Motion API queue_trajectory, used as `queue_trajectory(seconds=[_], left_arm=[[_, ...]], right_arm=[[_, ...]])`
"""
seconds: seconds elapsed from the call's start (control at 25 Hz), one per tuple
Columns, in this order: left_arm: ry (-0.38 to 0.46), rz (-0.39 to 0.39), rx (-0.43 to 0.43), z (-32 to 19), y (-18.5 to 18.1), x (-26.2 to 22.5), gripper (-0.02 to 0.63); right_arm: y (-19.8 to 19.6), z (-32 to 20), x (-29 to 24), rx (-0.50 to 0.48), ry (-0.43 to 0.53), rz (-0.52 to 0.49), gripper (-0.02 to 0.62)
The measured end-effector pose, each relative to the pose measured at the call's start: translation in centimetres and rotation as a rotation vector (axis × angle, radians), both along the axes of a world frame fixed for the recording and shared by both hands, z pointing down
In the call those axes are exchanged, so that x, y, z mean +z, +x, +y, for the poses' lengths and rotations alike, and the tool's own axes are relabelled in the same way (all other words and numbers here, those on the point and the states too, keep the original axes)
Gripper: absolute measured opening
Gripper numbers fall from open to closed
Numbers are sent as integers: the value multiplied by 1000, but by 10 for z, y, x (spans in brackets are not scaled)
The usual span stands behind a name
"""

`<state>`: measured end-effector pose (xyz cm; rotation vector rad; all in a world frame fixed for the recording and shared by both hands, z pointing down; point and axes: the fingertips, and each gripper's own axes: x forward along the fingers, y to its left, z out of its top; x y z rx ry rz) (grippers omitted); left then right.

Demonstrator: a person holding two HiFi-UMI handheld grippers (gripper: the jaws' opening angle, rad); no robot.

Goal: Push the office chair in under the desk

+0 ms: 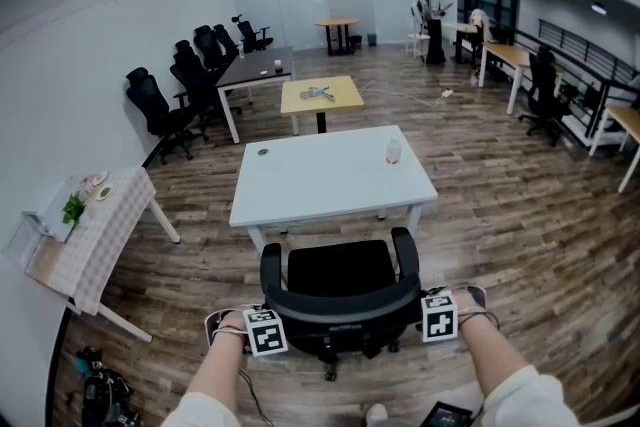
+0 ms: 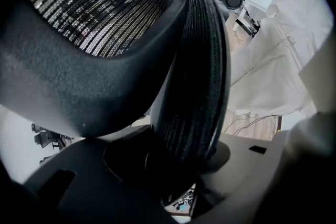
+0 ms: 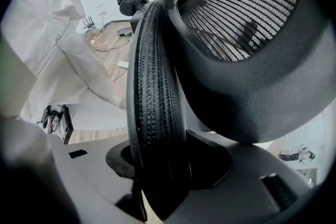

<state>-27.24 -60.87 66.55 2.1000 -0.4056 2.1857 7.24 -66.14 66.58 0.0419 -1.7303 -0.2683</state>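
White desk (image 1: 320, 177), office chair (image 1: 340, 271), wood-plank floor (image 1: 520, 215)

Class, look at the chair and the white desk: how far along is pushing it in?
Done: the chair faces the desk, armrests near its edge. In hand: the left gripper and right gripper each clamp the backrest rim. Left: the whole seat shows outside the desk, so the push under it remains.

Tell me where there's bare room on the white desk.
The white desk is bare across its middle and near edge, between the small dark object back left and the bottle at right. The office chair crowds the floor before it.
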Motion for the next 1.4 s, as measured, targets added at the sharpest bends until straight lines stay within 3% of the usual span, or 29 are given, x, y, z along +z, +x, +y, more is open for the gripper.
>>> queue_trajectory(seconds=[0.84, 1.4], left_arm=[[14, 19, -23, -75, 13, 1, 186], [42, 18, -3, -143, -6, 2, 184]], right_arm=[[14, -79, 3, -10, -27, 27, 202], [-4, -141, 3, 10, 0, 24, 202]])
